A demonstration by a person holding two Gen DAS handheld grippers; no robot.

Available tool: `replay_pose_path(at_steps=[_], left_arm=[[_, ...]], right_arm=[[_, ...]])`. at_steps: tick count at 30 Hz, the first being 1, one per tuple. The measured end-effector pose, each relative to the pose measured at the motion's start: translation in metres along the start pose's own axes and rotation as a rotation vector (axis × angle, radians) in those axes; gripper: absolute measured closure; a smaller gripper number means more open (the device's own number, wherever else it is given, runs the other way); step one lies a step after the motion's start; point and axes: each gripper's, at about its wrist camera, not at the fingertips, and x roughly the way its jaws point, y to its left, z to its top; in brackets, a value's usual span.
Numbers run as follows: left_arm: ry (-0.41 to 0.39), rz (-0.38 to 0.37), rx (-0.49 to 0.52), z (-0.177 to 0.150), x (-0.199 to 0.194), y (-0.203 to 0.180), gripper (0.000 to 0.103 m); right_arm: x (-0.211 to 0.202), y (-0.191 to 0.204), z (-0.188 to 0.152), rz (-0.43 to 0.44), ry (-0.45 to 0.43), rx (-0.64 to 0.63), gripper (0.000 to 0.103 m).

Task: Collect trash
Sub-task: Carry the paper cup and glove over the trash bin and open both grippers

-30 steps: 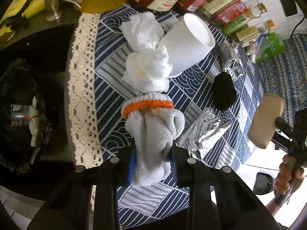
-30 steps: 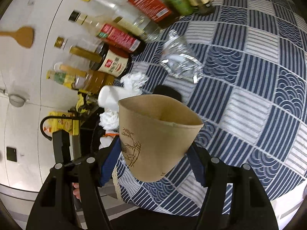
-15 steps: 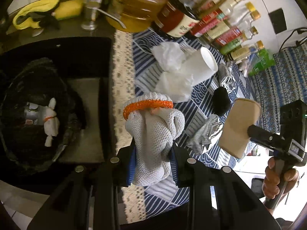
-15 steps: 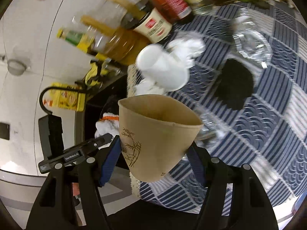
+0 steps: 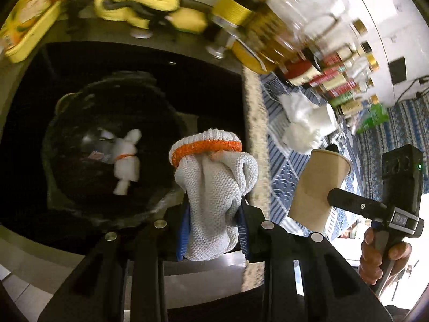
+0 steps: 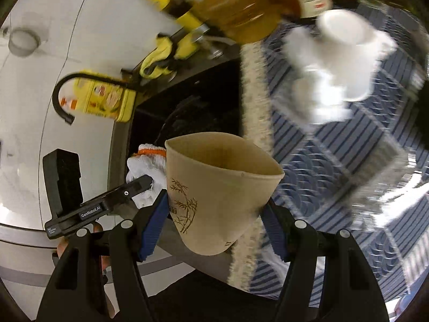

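Note:
My left gripper [image 5: 213, 230] is shut on a white knit glove with an orange cuff [image 5: 214, 187], held just right of a black bag-lined trash bin [image 5: 67, 187]. Another white glove [image 5: 126, 161] lies inside the bin. My right gripper [image 6: 214, 230] is shut on a brown paper cup [image 6: 214, 198], squeezed out of round, near the tablecloth's lace edge; the cup also shows in the left wrist view [image 5: 316, 187]. The left gripper's glove shows beside the cup in the right wrist view [image 6: 144, 169].
A white paper cup [image 6: 354, 53] and crumpled white tissues [image 5: 300, 123] lie on the blue patterned tablecloth [image 6: 335, 177]. Crinkled clear plastic [image 6: 388, 187] lies farther right. Sauce and oil bottles [image 5: 329, 75] line the back. Yellow cloths [image 5: 139, 2] sit behind the bin.
Both grippers swung left from over the table toward the bin, still holding the glove and the brown cup. The bin moved toward the middle of the left wrist view.

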Motion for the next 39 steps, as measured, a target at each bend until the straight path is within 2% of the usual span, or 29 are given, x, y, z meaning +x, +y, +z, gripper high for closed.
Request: replay_pose_path(at_steps=[9,17,21,23,24,26,31,39], left_arm=[[-0.065,0.013,-0.068,-0.001,-0.046,0.07,0.075],[-0.12,-0.045,-0.116,0.011,-0.069,0.11,0.074],[-0.125,-0.077,-0.125,0.021,-0.069,0.117,0.074],[-0.118,-0.081,-0.132,0.027,-0.066,0.121,0.069],[-0.114,-0.074,-0.149,0.029,-0.064,0.123,0.06],[-0.116,-0.077,-0.175,0.034,-0.064,0.127,0.047],[-0.106,-0.1,-0.191,0.041,-0.059,0.133,0.047],[-0.085,-0.08,-0.192,0.044,-0.054,0.134,0.047]], right_arm=[[0.064,0.077,0.055,-0.006,0.068,-0.097,0.036],[0.1,0.126,0.067,-0.024,0.091,-0.16,0.036],[0.113,0.139,0.078,-0.043,0.106,-0.171,0.035],[0.117,0.142,0.083,-0.052,0.112,-0.171,0.034],[0.121,0.144,0.088,-0.066,0.119,-0.166,0.032],[0.125,0.144,0.094,-0.084,0.123,-0.162,0.019],[0.135,0.14,0.107,-0.088,0.138,-0.131,0.019],[0.134,0.134,0.105,-0.075,0.132,-0.109,0.019]])
